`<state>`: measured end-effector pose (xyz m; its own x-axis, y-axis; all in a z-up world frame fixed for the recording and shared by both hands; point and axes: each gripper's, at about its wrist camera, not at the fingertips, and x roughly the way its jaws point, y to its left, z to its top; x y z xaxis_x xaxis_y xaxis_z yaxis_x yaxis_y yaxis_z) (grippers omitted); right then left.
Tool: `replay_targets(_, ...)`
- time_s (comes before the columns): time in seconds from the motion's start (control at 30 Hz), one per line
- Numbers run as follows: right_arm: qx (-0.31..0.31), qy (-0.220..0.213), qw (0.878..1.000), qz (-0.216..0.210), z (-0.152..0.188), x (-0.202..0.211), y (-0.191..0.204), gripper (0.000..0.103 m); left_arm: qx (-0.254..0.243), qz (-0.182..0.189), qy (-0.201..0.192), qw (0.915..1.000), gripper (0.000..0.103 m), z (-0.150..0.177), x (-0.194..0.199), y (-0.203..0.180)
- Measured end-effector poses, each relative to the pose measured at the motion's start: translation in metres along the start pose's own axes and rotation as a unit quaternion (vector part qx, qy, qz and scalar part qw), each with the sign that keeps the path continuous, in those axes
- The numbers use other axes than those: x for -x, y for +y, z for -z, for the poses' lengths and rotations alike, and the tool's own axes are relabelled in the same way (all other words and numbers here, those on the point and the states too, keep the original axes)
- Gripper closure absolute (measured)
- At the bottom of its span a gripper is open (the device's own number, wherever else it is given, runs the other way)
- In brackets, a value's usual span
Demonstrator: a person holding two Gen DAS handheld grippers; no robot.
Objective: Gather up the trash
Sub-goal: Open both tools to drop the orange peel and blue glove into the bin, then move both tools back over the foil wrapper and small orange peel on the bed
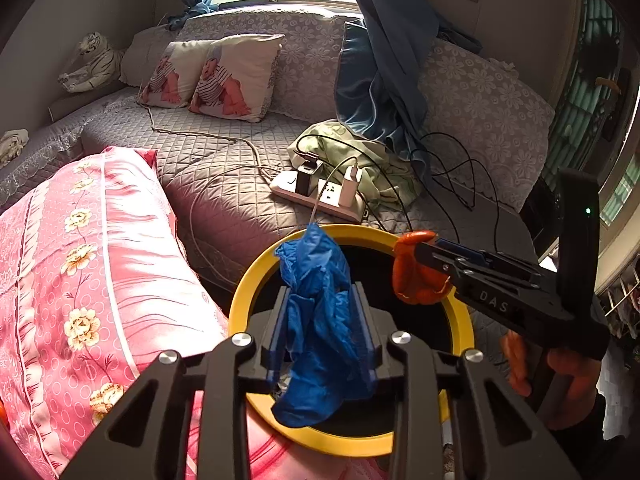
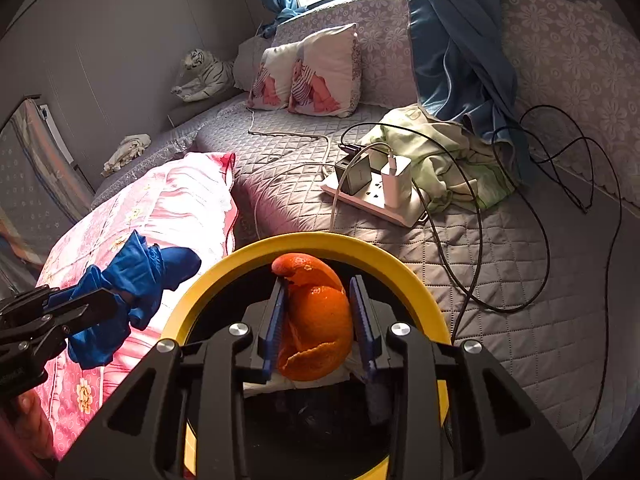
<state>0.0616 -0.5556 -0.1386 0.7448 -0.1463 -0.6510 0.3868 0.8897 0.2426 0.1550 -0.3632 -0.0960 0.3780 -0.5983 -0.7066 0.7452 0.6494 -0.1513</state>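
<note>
Left gripper (image 1: 322,320) is clamped on a crumpled blue glove (image 1: 316,320), held over the yellow-rimmed bin (image 1: 256,276). Right gripper (image 2: 318,320) is closed on an orange peel (image 2: 316,320) above the same bin's rim (image 2: 340,242). Bin stands against the bed (image 2: 520,280), beside a pink pillow (image 1: 80,260).

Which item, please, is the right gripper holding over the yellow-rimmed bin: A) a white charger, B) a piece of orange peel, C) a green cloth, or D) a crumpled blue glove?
B: in the right wrist view the right gripper is shut on the orange peel above the yellow-rimmed bin, while the left gripper holds the blue glove.
</note>
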Motion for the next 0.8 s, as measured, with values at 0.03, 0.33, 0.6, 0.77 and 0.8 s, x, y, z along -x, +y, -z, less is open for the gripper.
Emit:
replay_targets(0.03, -0.005, -0.001, 1.0, 0.001, -0.001, 0.001, -0.002, 0.065, 0.004, -0.002, -0.003, 1.0, 0.062, 0.0, 0.001, 0.002)
replay_targets(0.33, -0.011, -0.003, 1.0, -0.007, -0.002, 0.004, -0.005, 0.058, 0.04, -0.038, -0.03, 0.998, 0.033, -0.001, 0.018, 0.032)
replay_targets(0.6, 0.04, -0.012, 0.998, -0.057, -0.006, 0.005, 0.039, 0.049, 0.094, -0.097, -0.056, 0.9892, 0.024, 0.004, 0.05, 0.095)
replay_targets(0.77, 0.075, -0.004, 0.992, -0.101, -0.008, -0.002, 0.083, 0.047, 0.122, -0.142, -0.07, 0.9798, 0.023, 0.016, 0.078, 0.141)
replay_targets(0.8, 0.085, -0.003, 0.99, -0.109, -0.008, -0.003, 0.093, 0.046, 0.128, -0.152, -0.071, 0.9775, 0.023, 0.019, 0.084, 0.151)
